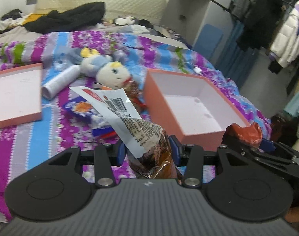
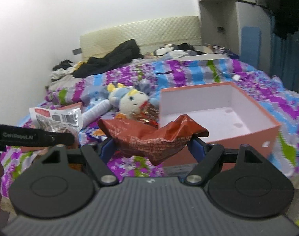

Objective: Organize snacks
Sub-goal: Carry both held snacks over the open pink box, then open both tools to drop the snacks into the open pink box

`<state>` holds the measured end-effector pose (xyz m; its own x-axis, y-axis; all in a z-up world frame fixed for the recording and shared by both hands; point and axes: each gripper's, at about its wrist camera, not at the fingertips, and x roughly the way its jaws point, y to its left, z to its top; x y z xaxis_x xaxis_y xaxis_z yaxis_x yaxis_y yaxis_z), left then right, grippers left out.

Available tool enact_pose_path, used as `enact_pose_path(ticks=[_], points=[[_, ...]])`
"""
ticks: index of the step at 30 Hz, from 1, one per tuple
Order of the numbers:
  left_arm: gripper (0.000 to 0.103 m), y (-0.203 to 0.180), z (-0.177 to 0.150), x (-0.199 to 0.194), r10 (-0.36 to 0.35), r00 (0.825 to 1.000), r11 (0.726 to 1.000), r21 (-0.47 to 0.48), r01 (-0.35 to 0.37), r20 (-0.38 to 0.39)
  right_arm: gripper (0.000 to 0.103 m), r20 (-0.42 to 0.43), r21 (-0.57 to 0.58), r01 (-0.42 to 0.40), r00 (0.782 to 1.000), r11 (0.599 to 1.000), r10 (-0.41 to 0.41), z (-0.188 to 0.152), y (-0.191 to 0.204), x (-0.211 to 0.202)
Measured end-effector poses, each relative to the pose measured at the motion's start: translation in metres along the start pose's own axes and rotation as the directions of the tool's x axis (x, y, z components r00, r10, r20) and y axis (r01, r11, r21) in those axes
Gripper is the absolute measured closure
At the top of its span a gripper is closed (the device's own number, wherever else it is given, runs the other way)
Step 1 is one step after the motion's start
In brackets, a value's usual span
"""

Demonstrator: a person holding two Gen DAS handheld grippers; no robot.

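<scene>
Left gripper [image 1: 147, 149] jaws hold a clear packet [image 1: 129, 122], right gripper [image 2: 151, 147] jaws a red packet [image 2: 155, 135] (crumpled); carry both over the box [image 2: 267, 135] rim before releasing.

We saw plush toy [image 1: 112, 72] lying on striped bedspread [image 1: 51, 137], white roll [image 1: 60, 81] touching its left side. We noted black garment [image 1: 70, 18] heaped before cream headboard [image 1: 102, 0]. We spotted white charger [image 2: 236, 77] on bedspread, far side. Coats [image 1: 287, 39] hung at right.
</scene>
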<state>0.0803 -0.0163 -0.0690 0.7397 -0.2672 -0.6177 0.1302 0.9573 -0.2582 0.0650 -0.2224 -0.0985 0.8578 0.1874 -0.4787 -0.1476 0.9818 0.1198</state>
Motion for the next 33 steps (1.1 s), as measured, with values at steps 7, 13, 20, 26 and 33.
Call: enact_pose_path(ticks=[7, 13, 20, 26, 33], points=[[0.053, -0.029, 0.007, 0.018, -0.054, 0.998, 0.998, 0.04, 0.055, -0.028, 0.023, 0.003, 0.029, 0.068, 0.998, 0.997, -0.068, 0.006, -0.022, -0.014], [0.053, -0.041, 0.028, 0.06, -0.062, 0.994, 0.996, 0.062, 0.067, -0.086, 0.023, -0.01, 0.037, 0.1, 0.995, 0.994, -0.099, 0.013, -0.046, 0.009], [0.053, -0.059, 0.069, 0.123, -0.086, 0.992, 0.989, 0.115, 0.097, -0.097, 0.023, -0.035, 0.038, 0.157, 0.987, 0.987, -0.156, 0.031, -0.086, 0.058], [0.053, -0.072, 0.098, 0.185, -0.112, 0.986, 0.983, 0.131, 0.129, -0.125, 0.023, -0.058, 0.034, 0.18, 0.982, 0.983, -0.177, 0.04, -0.113, 0.102], [0.052, -0.076, 0.112, 0.253, -0.099, 0.98, 0.978, 0.162, 0.128, -0.175, 0.022, -0.112, 0.04, 0.174, 0.979, 0.984, -0.169, 0.036, -0.129, 0.153]])
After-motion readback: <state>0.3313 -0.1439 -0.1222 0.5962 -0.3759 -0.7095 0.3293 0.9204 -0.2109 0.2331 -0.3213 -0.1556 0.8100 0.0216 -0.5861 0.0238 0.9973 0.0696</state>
